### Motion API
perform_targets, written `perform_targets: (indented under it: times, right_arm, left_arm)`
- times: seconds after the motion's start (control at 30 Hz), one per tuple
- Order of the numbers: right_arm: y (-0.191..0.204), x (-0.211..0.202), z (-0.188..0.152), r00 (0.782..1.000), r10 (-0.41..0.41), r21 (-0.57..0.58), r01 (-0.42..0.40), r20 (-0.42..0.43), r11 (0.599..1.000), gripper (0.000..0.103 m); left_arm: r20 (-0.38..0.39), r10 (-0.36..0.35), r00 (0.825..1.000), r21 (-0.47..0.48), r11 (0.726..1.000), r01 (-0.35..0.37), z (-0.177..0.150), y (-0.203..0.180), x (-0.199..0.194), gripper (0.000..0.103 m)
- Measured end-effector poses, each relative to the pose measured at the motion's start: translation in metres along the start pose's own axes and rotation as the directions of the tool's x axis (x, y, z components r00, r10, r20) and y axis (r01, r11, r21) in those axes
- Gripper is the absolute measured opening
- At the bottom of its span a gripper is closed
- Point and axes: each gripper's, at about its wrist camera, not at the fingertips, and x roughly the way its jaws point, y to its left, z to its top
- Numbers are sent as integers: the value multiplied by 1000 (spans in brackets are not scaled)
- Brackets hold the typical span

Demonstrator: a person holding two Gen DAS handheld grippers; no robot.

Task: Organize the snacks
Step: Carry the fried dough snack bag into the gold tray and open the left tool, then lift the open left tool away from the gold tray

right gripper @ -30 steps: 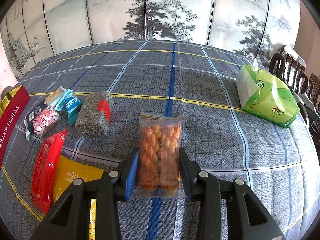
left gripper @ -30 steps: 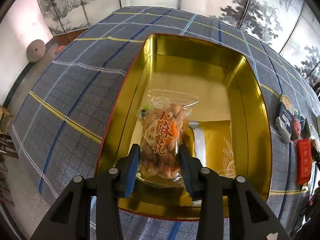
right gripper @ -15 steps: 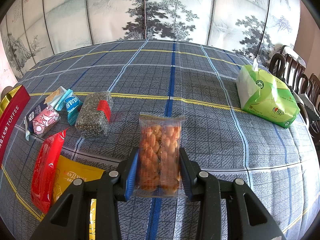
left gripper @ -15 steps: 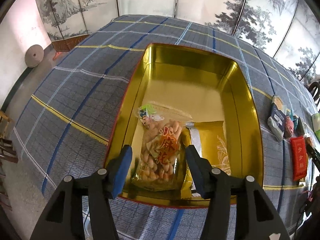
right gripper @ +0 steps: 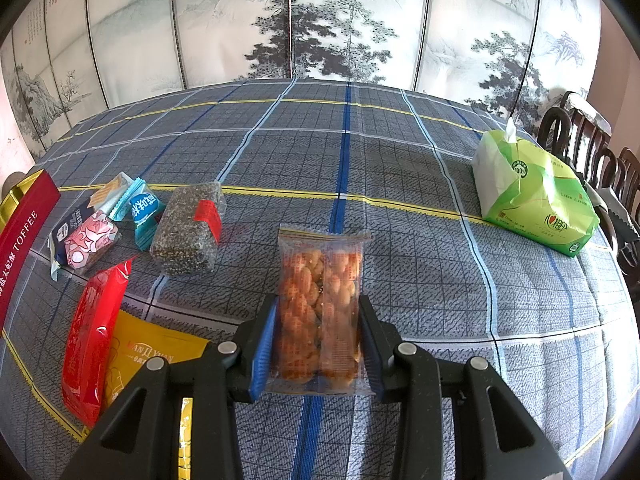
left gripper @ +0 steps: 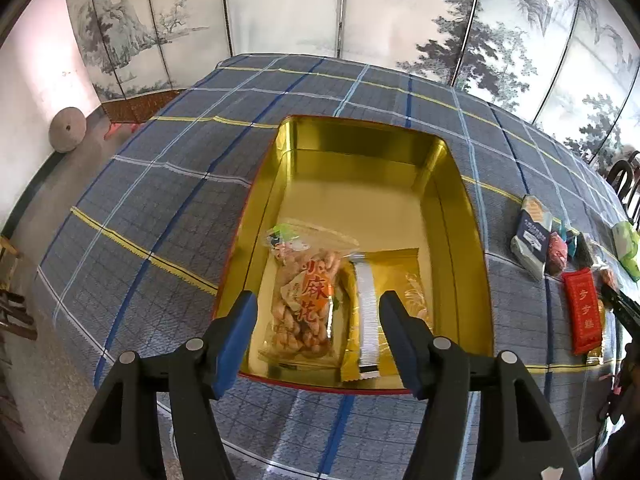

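Twists packet (left gripper: 304, 304), clear with orange lettering, lies flat in gold tin (left gripper: 456, 216).

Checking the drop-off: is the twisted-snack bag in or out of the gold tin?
In. The snack bag lies flat on the tin's floor beside a yellow packet, clear of the opening left tool.

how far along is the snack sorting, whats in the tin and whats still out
Done: two packs lie in the gold tin, a twisted-dough snack bag and a yellow packet; the left gripper is opening over them. In hand: the right gripper clamps a fried-snack pack. Left: red packet, sesame bar and several small packs.
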Motion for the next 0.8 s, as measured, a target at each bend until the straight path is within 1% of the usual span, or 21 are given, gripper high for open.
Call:
perform_targets:
  times: [0.17, 0.3, 0.57, 0.8]
  right_arm:
    - [-1, 0, 0, 1000, 0, 0, 0, 0, 1000, 39]
    - [0, 0, 0, 1000, 0, 0, 0, 0, 1000, 39]
    - [0, 0, 1, 1000, -8, 3, 8, -1, 1000, 39]
    - [-1, 2, 8, 999, -19, 15, 20, -48, 1000, 39]
  left_arm:
    - [12, -5, 1000, 4, 1000, 5, 2, -6, -6, 60]
    - [18, 11, 1000, 23, 1000, -12, 2, -12, -6, 62]
    - [-4, 16, 1000, 24, 1000, -16, 6, -17, 1, 62]
    - [-20, 11, 1000, 27, 1000, -10, 7, -18, 6, 63]
